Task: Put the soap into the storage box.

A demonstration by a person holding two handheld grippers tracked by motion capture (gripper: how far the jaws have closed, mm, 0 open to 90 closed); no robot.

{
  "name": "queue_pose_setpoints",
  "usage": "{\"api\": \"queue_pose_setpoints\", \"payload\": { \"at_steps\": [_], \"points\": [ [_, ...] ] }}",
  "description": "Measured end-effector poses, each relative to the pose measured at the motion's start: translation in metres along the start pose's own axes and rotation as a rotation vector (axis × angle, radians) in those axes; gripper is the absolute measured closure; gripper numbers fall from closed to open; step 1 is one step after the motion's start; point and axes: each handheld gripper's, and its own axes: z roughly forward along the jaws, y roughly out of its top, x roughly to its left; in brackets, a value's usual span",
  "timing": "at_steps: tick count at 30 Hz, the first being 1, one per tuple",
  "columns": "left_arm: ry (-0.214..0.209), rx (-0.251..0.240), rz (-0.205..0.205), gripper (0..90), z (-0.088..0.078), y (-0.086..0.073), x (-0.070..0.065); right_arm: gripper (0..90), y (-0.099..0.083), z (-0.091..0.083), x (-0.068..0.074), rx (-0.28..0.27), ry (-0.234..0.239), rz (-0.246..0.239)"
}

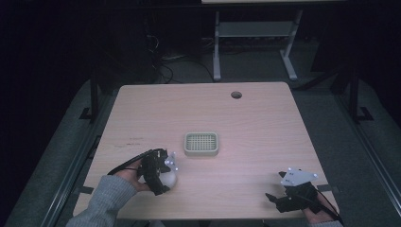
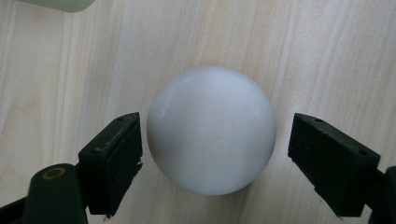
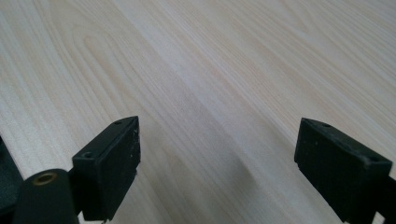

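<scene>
A white ball (image 2: 211,129) rests on the light wooden table, between the two jaws of my left gripper (image 2: 215,158). That gripper is open, with a small gap on each side of the ball. From above, the ball (image 1: 169,179) sits near the table's front left under my left gripper (image 1: 166,176). A pale green perforated tray (image 1: 201,144) lies at the table's middle, just beyond the ball. Over bare wood at the front right corner, my right gripper (image 1: 273,198) is open and holds nothing, as its own view (image 3: 217,163) confirms.
The table (image 1: 265,127) has a round cable hole (image 1: 236,94) near its far edge. A white-legged desk frame (image 1: 255,38) stands on the floor beyond. A corner of the tray (image 2: 56,4) shows at the top left of the left gripper view.
</scene>
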Motion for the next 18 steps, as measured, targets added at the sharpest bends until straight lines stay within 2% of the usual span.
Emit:
{"api": "queue_pose_setpoints", "payload": {
  "at_steps": [18],
  "points": [
    [-0.035,0.044,-0.005,17.3,0.013,0.004,0.004,13.9,0.000,0.000,0.000,0.000,0.003,-0.004]
  ]
}}
